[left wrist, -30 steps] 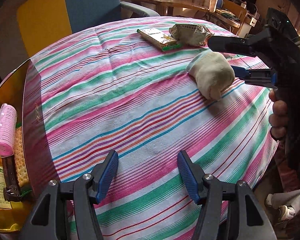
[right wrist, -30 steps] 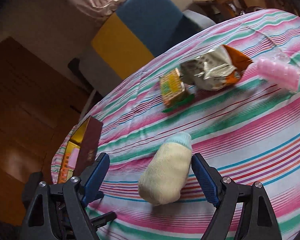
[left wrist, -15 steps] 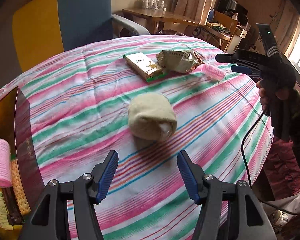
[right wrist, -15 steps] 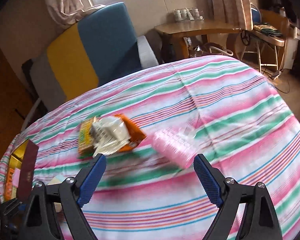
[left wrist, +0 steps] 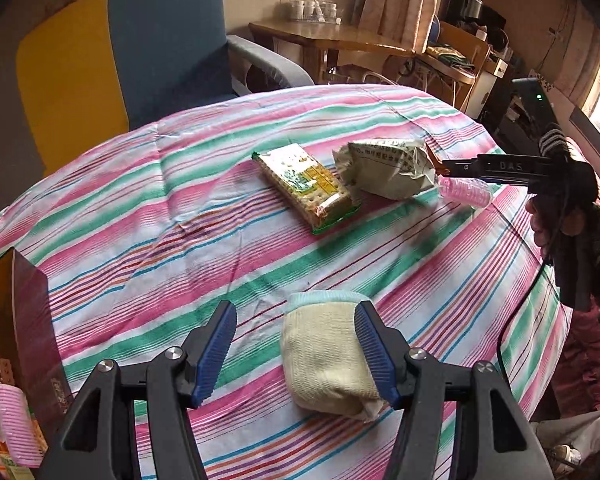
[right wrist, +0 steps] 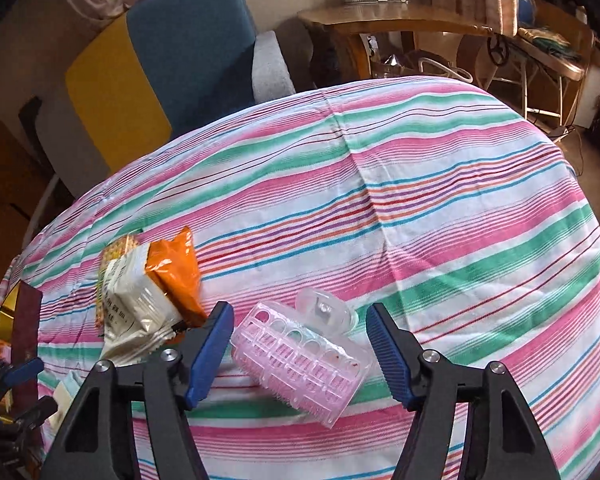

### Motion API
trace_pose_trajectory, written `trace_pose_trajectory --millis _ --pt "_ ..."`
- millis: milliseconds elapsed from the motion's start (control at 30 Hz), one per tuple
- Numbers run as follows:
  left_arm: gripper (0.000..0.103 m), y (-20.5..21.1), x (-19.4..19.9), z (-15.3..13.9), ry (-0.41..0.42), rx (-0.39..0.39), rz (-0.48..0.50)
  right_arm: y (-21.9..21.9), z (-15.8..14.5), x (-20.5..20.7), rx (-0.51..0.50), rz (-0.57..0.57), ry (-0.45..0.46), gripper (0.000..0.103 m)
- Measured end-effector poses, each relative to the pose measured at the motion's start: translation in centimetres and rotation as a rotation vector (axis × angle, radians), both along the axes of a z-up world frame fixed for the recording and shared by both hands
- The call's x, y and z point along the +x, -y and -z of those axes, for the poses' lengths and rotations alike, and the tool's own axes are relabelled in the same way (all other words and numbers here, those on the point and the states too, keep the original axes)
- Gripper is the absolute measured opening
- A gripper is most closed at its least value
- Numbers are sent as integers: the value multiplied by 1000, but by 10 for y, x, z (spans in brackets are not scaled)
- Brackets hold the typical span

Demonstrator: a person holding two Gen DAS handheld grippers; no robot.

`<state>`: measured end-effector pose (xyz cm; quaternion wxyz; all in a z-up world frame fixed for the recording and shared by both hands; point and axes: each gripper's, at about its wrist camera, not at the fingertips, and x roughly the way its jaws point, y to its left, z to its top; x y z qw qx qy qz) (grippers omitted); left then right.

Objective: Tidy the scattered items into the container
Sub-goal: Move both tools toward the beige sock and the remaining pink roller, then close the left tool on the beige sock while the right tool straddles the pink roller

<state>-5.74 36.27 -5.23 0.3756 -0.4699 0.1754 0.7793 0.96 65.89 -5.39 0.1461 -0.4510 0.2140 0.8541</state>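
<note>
My left gripper (left wrist: 296, 348) is open over the striped tablecloth. A rolled cream sock (left wrist: 324, 360) with a pale blue cuff lies between its fingers, against the right finger. My right gripper (right wrist: 300, 356) is open around a pink hair roller (right wrist: 300, 364) with a clear clip, lying on the cloth. The right gripper (left wrist: 456, 172) also shows in the left wrist view, at the roller (left wrist: 466, 192). The container (left wrist: 4, 360) is a gold box with a dark maroon wall at the left table edge; it holds another pink roller (left wrist: 14, 424) and snacks.
A cracker packet (left wrist: 306, 184) and a crumpled orange-and-white snack bag (left wrist: 388, 166) lie at mid-table; the bag (right wrist: 148, 284) is just left of my right gripper. A blue and yellow armchair (left wrist: 120, 52) stands behind the table. Wooden furniture stands at the back.
My left gripper moved forward so the sock now lies between its fingers. My right gripper moved down and forward to straddle the pink roller.
</note>
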Motion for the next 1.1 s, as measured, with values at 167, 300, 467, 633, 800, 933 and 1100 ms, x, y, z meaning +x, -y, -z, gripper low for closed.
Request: trace_pose_trajectory --millis 167,300,467,633,800,933,1100 --pt "63 -11 5 12 54 6 35 28 -6 19 -3 -49 -24 62" --pt "60 -7 13 15 95 25 44 58 -5 30 25 -89 -23 62" --pt "58 13 21 19 169 66 31 90 0 48 -59 -100 -62 61" --pt "57 41 37 24 193 65 9 128 14 62 -172 -99 -83 64" --pt "56 66 57 20 167 55 2 151 14 78 -254 -49 -115 80" --pt "58 78 60 10 124 61 -6 155 4 99 -268 35 -168 83" --pt "59 70 50 -6 72 49 22 161 2 123 -255 77 -184 86"
